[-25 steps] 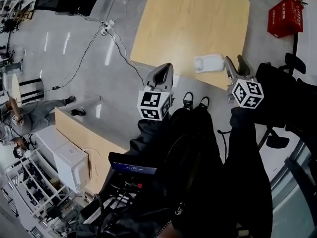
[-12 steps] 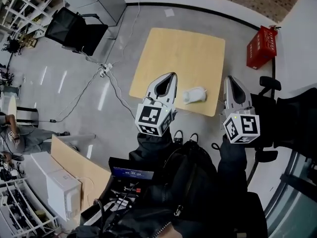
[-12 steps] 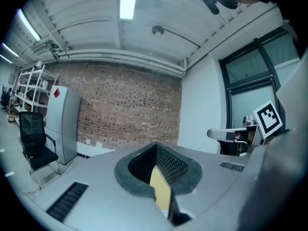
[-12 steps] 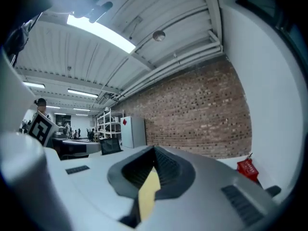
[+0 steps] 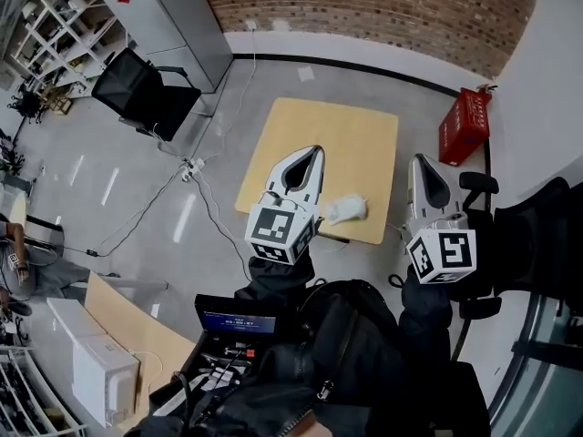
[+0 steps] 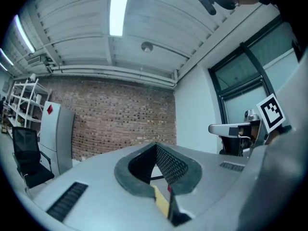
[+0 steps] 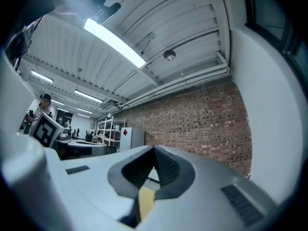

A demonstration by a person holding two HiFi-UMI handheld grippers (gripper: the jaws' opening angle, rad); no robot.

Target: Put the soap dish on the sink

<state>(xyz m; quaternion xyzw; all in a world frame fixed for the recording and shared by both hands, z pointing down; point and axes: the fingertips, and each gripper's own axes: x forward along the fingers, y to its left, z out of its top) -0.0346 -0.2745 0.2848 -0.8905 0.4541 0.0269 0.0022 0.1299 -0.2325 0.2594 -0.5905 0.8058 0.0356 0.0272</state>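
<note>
Both pinched together, empty: L claw (image 5: 314, 154), R claw (image 5: 417, 161); soap dish (image 5: 347, 209) lies on wooden table (image 5: 337, 139).

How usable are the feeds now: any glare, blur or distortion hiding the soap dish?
Head view: strong fisheye bending, even light, soap dish small but clear on the table; glare streaks on the floor at left. Left gripper view: ceiling strip light blown out, dark corners, dish not in frame. Right gripper view: likewise, with smeared edges.

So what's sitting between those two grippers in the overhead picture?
In the head view, a white soap dish lies between the left gripper and right gripper, down on the wooden table; neither holds it.
</note>
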